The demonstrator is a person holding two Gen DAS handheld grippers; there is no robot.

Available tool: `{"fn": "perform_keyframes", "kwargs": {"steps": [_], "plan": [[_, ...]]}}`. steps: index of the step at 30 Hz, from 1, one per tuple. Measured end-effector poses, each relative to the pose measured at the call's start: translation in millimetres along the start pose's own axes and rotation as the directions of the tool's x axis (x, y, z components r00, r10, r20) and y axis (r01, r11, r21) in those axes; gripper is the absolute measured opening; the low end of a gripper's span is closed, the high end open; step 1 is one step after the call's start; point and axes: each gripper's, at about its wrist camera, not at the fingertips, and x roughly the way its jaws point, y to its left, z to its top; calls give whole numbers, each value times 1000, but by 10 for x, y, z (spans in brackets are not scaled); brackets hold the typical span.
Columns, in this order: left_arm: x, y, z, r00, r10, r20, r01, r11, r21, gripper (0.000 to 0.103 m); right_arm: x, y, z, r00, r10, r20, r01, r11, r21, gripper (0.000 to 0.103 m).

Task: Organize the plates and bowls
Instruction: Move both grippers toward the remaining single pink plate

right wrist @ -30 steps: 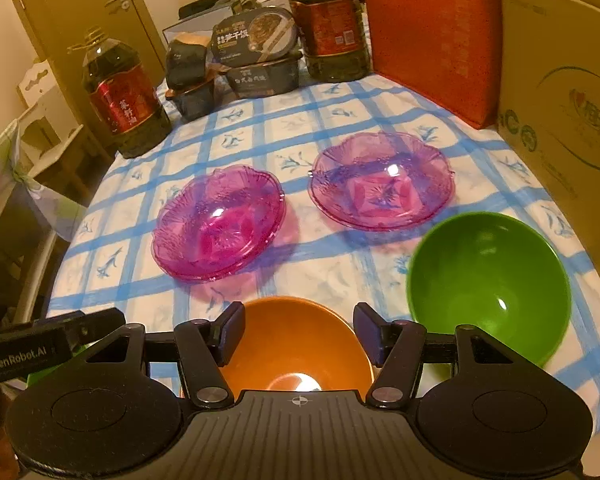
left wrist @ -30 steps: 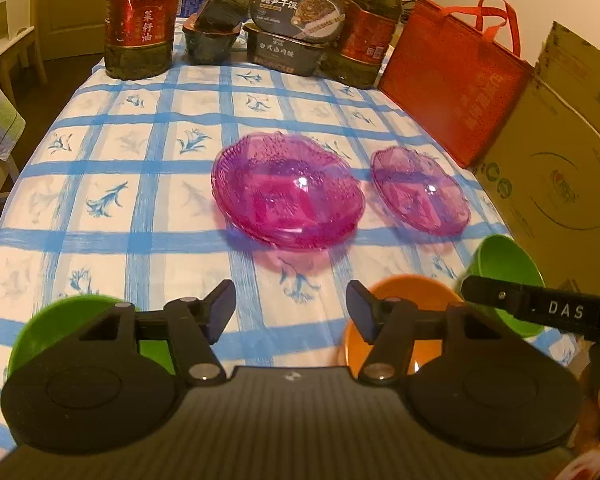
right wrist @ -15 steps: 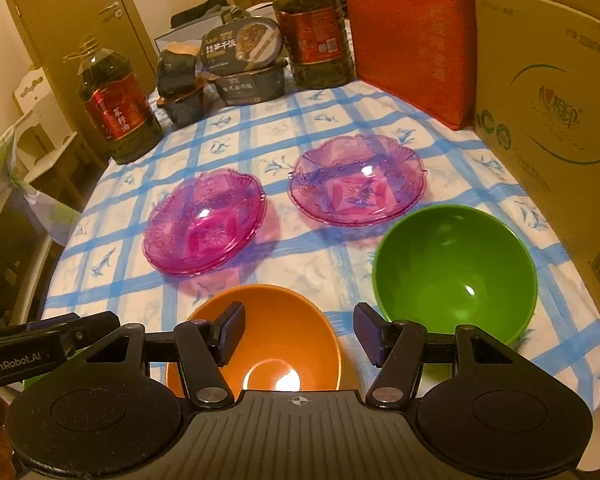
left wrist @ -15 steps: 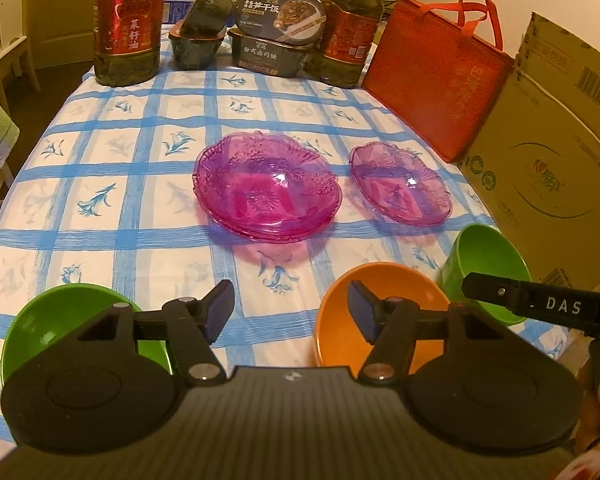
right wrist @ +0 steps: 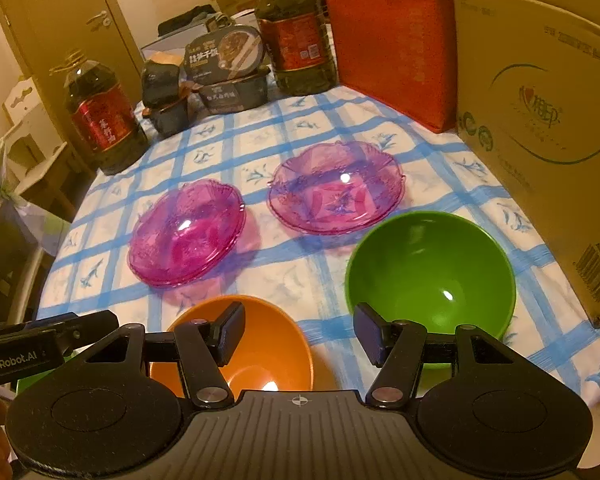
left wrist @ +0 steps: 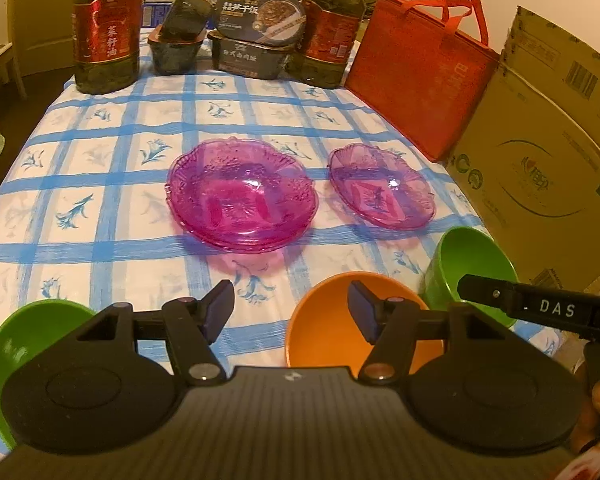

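Since a second ago both cameras have drawn back toward the near edge: the bowls show more fully, and the plates sit farther up the picture.

Left claw [left wrist: 291,309]: jaws apart, holding nothing, above the desk [left wrist: 100,216] between a green bowl [left wrist: 24,344] at its left and the orange bowl [left wrist: 332,328] at its right. The right jaw overlaps the orange bowl's rim in view; contact cannot be told.

Right claw [right wrist: 299,334]: jaws apart, holding nothing, above the gap between the orange bowl [right wrist: 268,344] and the larger-looking green bowl [right wrist: 432,276].

Plates: pink stack [left wrist: 242,196] near desk centre, at least two nested by the rims. A single pink plate [left wrist: 382,186] just to its right, apart from it. Same pair in the right view: stack [right wrist: 188,232], single [right wrist: 336,188].

Second green bowl [left wrist: 474,264] at the near right corner, beside the orange one; touching or not, cannot tell.

Far edge: two oil jugs [left wrist: 106,28] [left wrist: 332,32], and food boxes [left wrist: 256,36] between them. Red tote bag [left wrist: 420,80] and cardboard box [left wrist: 540,152] along the right side. Checked blue-and-white cloth covers the desk.
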Motion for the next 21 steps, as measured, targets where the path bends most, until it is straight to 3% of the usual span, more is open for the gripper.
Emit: {"fn": "perform_keyframes", "kwargs": {"steps": [12,21], "plan": [[188,-266,211,1000,-28,-2,28,999,25,59,-48,-266,166,1000,-8,25,7,1000,28,60],[534,-533,574,999,-37,8,36,993,109,58,38,-635,571,998,-37,50,35,999,32,60]]}}
